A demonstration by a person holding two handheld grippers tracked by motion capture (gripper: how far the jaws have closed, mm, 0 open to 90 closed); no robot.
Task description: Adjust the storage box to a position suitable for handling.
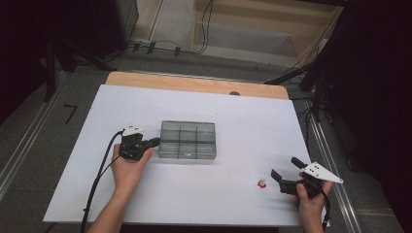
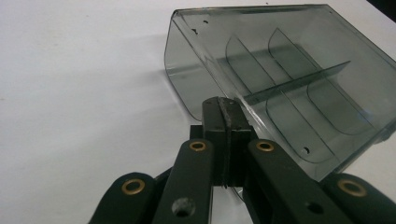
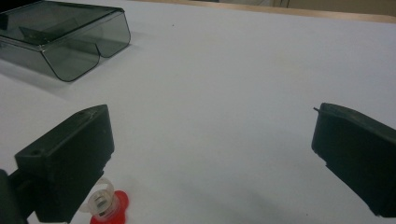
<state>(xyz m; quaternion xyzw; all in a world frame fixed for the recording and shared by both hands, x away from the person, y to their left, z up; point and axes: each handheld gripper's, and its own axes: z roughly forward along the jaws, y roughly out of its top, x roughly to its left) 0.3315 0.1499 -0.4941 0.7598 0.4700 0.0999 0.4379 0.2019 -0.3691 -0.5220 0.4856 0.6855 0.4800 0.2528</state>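
A clear smoky plastic box (image 1: 187,140) with several empty compartments lies on the white table. From the left, my left gripper (image 1: 155,141) has its closed tips against the box's left wall. In the left gripper view the left gripper (image 2: 225,105) has its pads pressed together right at the box (image 2: 289,70); I cannot tell whether the wall is pinched. My right gripper (image 1: 285,167) stands open at the right front of the table. A small red piece (image 1: 262,183) with a clear ring lies just left of it. In the right gripper view that red piece (image 3: 108,207) rests beside the left jaw of my right gripper (image 3: 212,121), apart from the box (image 3: 70,32).
The white sheet (image 1: 243,126) covers the table, with a wooden strip (image 1: 194,83) along the far edge. Cables and dark stands (image 1: 311,73) sit on the floor beyond and to the right. A cable (image 1: 99,170) trails from the left gripper toward the front edge.
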